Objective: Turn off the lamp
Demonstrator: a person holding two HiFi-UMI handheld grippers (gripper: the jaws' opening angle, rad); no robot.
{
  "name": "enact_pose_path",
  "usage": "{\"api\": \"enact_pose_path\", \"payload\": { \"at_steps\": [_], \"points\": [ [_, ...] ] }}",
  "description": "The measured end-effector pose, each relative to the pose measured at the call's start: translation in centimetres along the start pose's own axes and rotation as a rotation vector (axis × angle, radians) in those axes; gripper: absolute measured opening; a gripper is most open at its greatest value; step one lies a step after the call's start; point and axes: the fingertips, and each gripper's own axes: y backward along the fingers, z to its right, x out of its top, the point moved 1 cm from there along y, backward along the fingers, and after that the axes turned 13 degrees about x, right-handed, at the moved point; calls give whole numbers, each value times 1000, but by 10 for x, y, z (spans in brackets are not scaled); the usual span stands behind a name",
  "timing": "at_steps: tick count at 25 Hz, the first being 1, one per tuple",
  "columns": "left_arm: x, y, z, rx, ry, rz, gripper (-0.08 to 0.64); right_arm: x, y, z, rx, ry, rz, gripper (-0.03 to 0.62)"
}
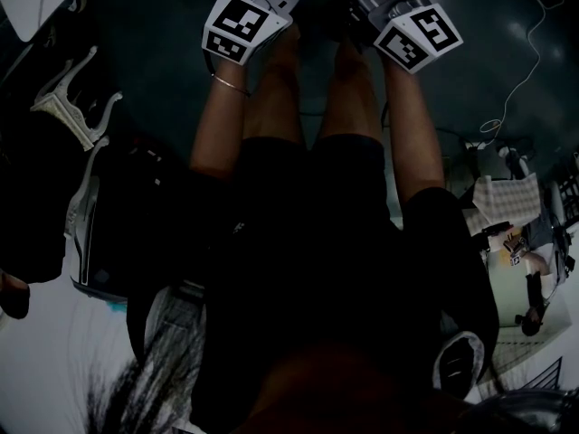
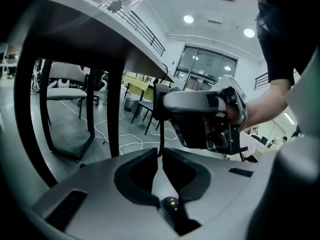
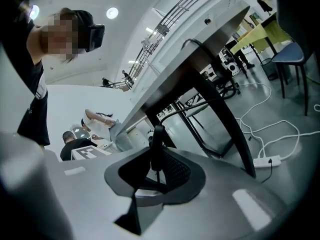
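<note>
No lamp shows in any view. Both grippers hang low beside the person's legs, below the table top. In the head view only their marker cubes show, the left one (image 1: 237, 25) and the right one (image 1: 418, 36), above the bare knees. My left gripper (image 2: 160, 153) has its black fingertips together with nothing between them. Its view catches the right gripper's grey body (image 2: 202, 116), held in a hand. My right gripper (image 3: 157, 134) also has its tips together and holds nothing.
A white-topped table (image 2: 100, 26) on dark legs (image 2: 115, 109) rises to the left of the left gripper. The same sort of leg (image 3: 227, 129) slants past the right gripper. A power strip (image 3: 265, 161) and white cables (image 2: 107, 126) lie on the grey floor. Chairs (image 2: 65, 91) stand beyond.
</note>
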Motion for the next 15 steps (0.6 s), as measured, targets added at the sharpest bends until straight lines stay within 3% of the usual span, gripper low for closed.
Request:
{"api": "enact_pose_path", "payload": {
  "at_steps": [15],
  "points": [
    [-39, -16, -19, 34, 39, -97, 23, -37, -17, 25, 4, 6, -139, 67]
  ]
}}
